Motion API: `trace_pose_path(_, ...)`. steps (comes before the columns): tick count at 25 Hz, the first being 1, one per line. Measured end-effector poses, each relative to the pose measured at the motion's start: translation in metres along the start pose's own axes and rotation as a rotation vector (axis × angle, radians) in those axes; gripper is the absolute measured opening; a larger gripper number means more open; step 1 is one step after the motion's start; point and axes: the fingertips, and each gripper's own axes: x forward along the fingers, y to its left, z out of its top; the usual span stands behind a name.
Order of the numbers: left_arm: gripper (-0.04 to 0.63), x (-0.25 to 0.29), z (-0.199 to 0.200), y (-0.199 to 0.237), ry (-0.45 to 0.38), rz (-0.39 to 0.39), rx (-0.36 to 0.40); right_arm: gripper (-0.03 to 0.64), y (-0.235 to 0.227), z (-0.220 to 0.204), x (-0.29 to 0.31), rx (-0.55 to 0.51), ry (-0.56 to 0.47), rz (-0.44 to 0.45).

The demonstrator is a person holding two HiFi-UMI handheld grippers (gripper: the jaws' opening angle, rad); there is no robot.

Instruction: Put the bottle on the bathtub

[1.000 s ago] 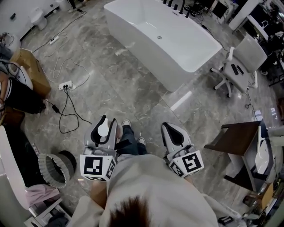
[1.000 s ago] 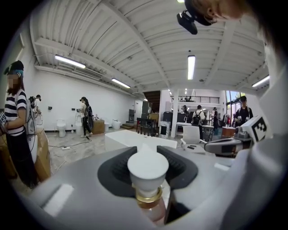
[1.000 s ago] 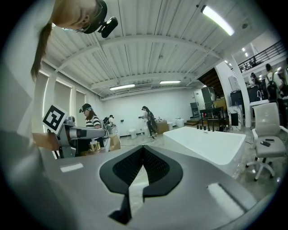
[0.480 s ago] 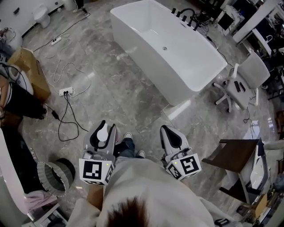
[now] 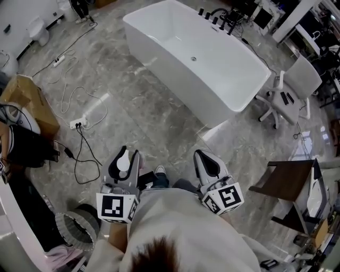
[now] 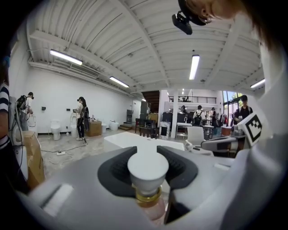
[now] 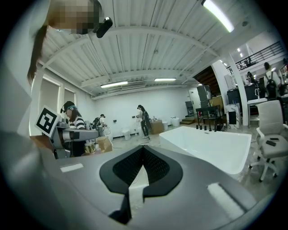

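Close against the person's body, low in the head view: left gripper [image 5: 124, 154], jaws clamped on the bottle [image 6: 148, 170], pads either side of its white cap [image 5: 122, 158]. Bottle's long axis roughly upright, cap uppermost, gold collar [image 6: 147, 196] and pinkish body hanging below the jaws. Beside it, level and parallel: right gripper [image 5: 202, 155], jaws together at the tips, nothing between them. Both grippers point forward, only slightly below level, held at about waist height. Beyond them: a stretch of bare marble floor [image 5: 159, 127]. Further on, well apart from either gripper: bathtub [image 5: 180, 74], white, lying ahead and somewhat to the right, its long axis running diagonally from far left to near right. Its near right corner sits closer to the empty right gripper than to the loaded left one. Judgement: the bottle-bearing hand has to be carried forward and rightward to the near rim. Farthest: tap fittings [image 5: 213, 9] on the tub's far rim.
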Motion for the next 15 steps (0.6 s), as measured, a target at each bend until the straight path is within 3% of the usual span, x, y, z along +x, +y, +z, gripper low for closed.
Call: trace_pose_path(15, 0.184, 0.027, -0.009, 0.014, 0.034, -0.030, -0.044, -0.002, -0.013, -0.003, 0.016, 0.001, 0.054, -0.074)
